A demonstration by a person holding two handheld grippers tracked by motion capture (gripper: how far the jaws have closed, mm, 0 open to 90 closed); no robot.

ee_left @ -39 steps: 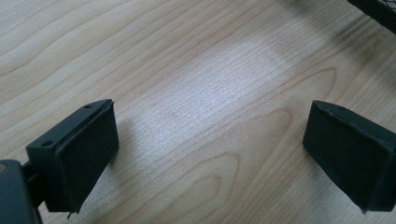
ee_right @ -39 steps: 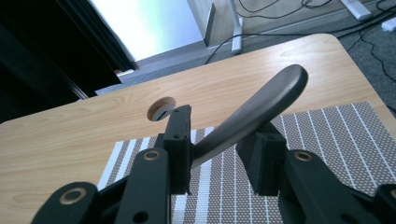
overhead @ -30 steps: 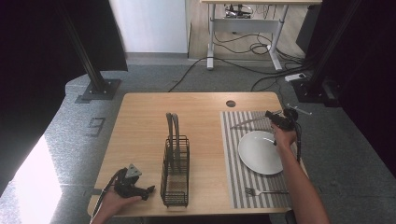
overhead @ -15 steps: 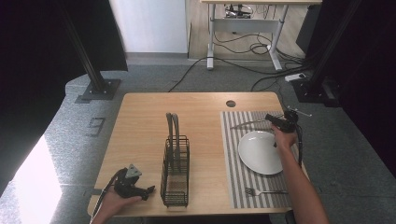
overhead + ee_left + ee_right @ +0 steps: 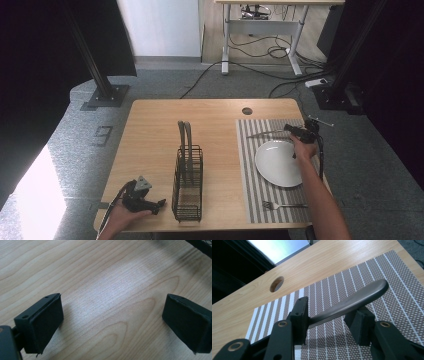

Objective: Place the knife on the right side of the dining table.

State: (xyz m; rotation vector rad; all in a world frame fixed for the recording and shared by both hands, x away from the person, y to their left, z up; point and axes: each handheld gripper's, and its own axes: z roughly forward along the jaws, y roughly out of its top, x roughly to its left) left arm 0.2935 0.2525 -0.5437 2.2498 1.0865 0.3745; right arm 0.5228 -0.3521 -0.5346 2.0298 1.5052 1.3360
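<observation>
Right gripper (image 5: 329,322) is clamped on a metal utensil handle (image 5: 352,302), held above the striped placemat (image 5: 250,170) beside the white plate (image 5: 278,163). Left gripper (image 5: 112,322) jaws are spread apart, nothing gripped, low over the table (image 5: 150,135) near the wire rack (image 5: 187,182).

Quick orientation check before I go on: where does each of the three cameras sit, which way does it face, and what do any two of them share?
High view: above the person's side, facing forward and down on the table; both forearms enter from below, left gripper, right gripper.
Left gripper view: rides the left gripper, facing bare wood; jaws wide apart.
Right gripper view: rides the right gripper, facing the striped placemat; jaws hold a metal utensil.
Shared: placemat and utensil also show from above.
</observation>
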